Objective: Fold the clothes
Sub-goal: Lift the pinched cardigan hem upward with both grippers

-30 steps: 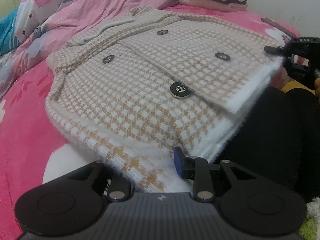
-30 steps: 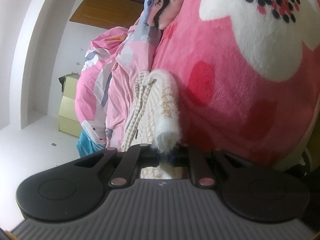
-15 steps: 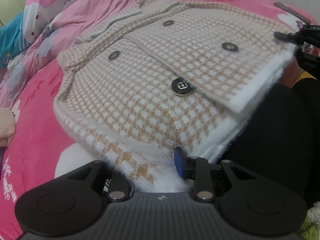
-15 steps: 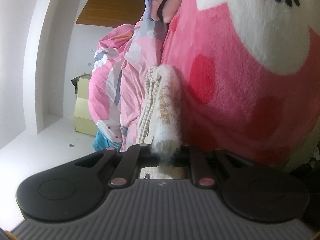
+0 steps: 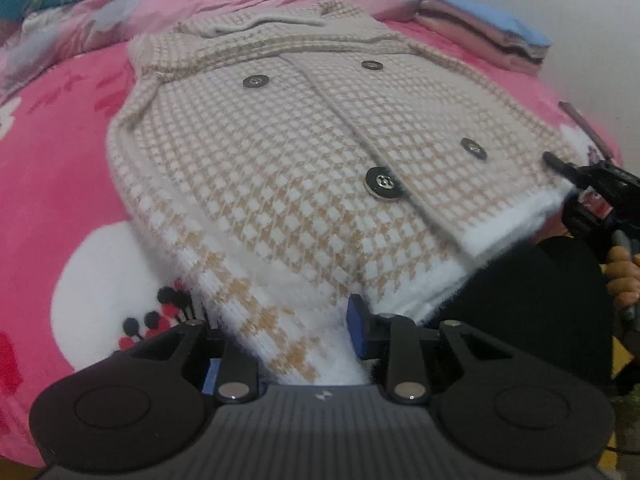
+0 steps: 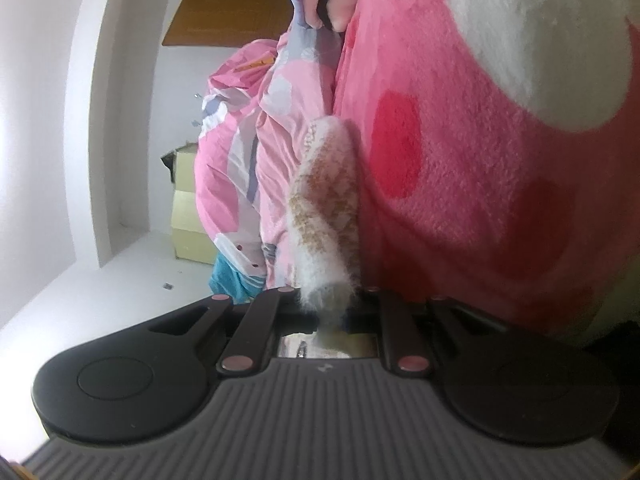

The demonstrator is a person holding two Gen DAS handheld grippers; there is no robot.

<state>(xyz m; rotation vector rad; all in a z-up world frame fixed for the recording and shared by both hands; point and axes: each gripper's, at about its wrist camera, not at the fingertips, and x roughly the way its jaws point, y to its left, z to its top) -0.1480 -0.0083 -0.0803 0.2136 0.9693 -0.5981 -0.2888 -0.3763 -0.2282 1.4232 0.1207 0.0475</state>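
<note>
On the pink flowered bed (image 5: pixel 60 184), I am looking at a beige-and-white checked knit jacket (image 5: pixel 288 168) lying face up and spread flat, its collar toward the far side and its white fuzzy hem toward me. Through my left wrist camera I am seeing the whole front: four dark buttons, the largest button (image 5: pixel 383 182) sitting near the overlapping front edge. My left gripper (image 5: pixel 288 344) is pinching the near left corner of the hem, the knit bunching up between the jaws, with the blue pad (image 5: pixel 356 328) of the right finger pressing against it. Only this view is showing the right gripper (image 5: pixel 592 196) from outside, off at the far right corner of the hem, with the fingers of a hand (image 5: pixel 622 276) wrapping its handle. A stack of folded clothes (image 5: pixel 492 36) is resting behind the jacket near the wall.

My right wrist camera is tilted on its side and is giving me none of that front. It is showing the jacket (image 6: pixel 326 200) edge-on as a thick fuzzy roll running away along the bed (image 6: pixel 500 184), and its end is caught between the jaws of the right gripper (image 6: pixel 332 312), which are pressed together on it. Only here am I seeing the rumpled pink duvet (image 6: pixel 240 168), a brown door (image 6: pixel 228 12) and a pale yellow box (image 6: pixel 188 208) beyond.
</note>
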